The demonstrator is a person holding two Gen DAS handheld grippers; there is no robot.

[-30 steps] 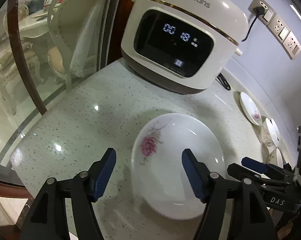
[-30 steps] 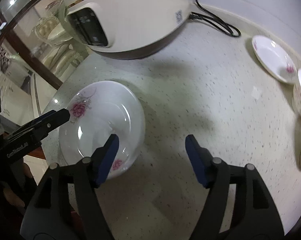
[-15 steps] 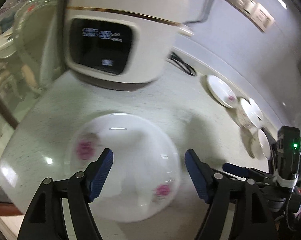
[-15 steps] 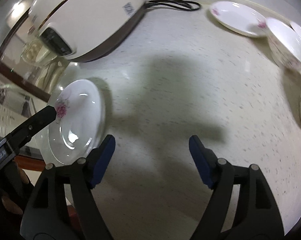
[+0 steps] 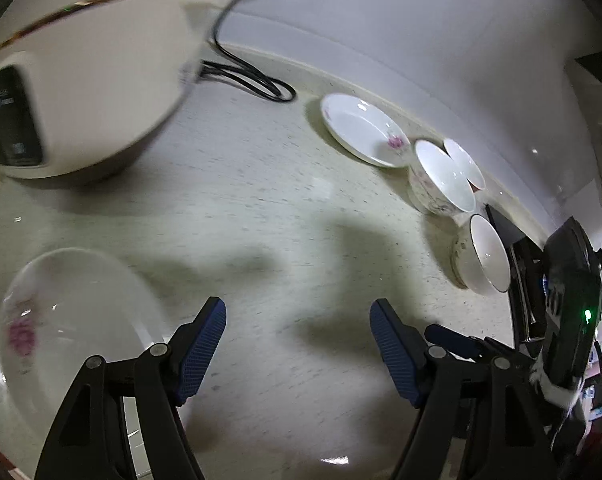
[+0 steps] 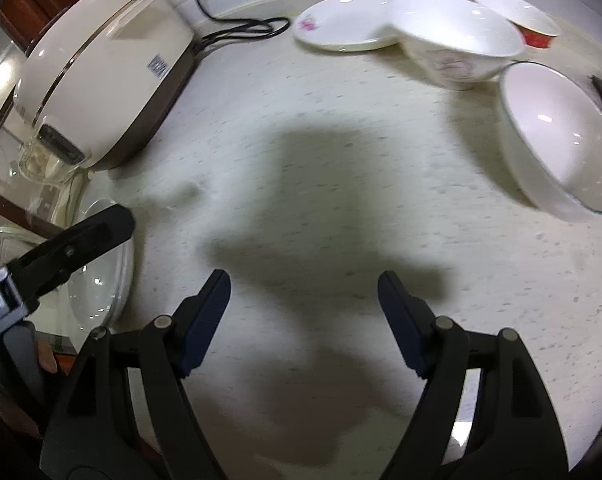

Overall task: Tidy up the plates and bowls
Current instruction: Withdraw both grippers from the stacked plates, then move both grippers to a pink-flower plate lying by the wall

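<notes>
Left wrist view: left gripper (image 5: 297, 344), black arms with blue ribbed pads, jaws wide and holding nothing, over bare pale speckled stone countertop (image 5: 261, 208). White shallow plate with pink flower print (image 5: 73, 320) lies flat on the counter at lower left, beside the left finger and outside the jaws. Cream rice cooker with gold trim and dark base (image 5: 85, 76) stands at upper left, its black power cord (image 5: 253, 80) coiled behind it by the wall. Second white flower-print plate (image 5: 361, 128) sits near the back edge; just beside it a white bowl with faint floral pattern (image 5: 441, 184), a smaller white bowl with red outside (image 5: 465, 164) behind that, and a white bowl with a thin dark rim (image 5: 485, 260) nearer the right gripper (image 5: 453, 338), partly seen at lower right.

Right wrist view: right gripper jaws likewise wide and empty over bare counter; the three bowls and back plate lie ahead at upper right, well apart from the pads.
</notes>
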